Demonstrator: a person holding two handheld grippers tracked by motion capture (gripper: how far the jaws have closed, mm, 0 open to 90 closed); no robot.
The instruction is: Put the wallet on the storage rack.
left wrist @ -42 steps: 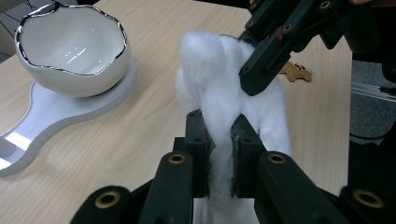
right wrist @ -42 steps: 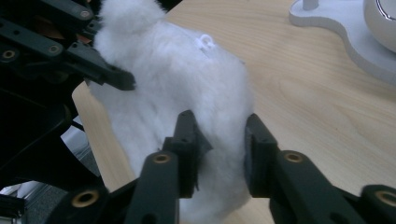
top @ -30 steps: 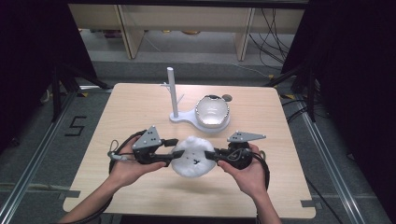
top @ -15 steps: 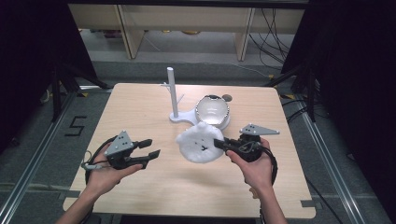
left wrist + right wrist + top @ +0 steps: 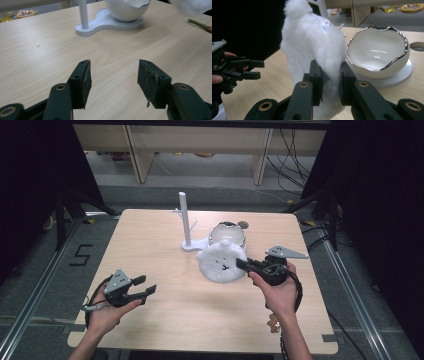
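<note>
A white fluffy cloth [image 5: 220,262] hangs just above the table, in front of a white egg-shaped bowl [image 5: 227,232] with a silver rim. My right gripper [image 5: 239,264] is shut on the cloth's right side; in the right gripper view the pads pinch the fluffy cloth [image 5: 312,42] beside the bowl [image 5: 377,55]. My left gripper [image 5: 149,286] is low over the table's front left, apart from the cloth. Its jaws have just been opening, and the left gripper [image 5: 113,75] has only bare wood between its pads.
The bowl sits on a white stand with an upright post [image 5: 184,217] at the table's [image 5: 150,235] back middle. A round hole [image 5: 243,224] lies behind the bowl. A thin green stick [image 5: 200,24] rests on the wood. Shelves stand beyond the far edge.
The left gripper has let go of the fluffy cloth, opened and dropped back to the front left. The right gripper has carried the cloth a little toward the bowl.
</note>
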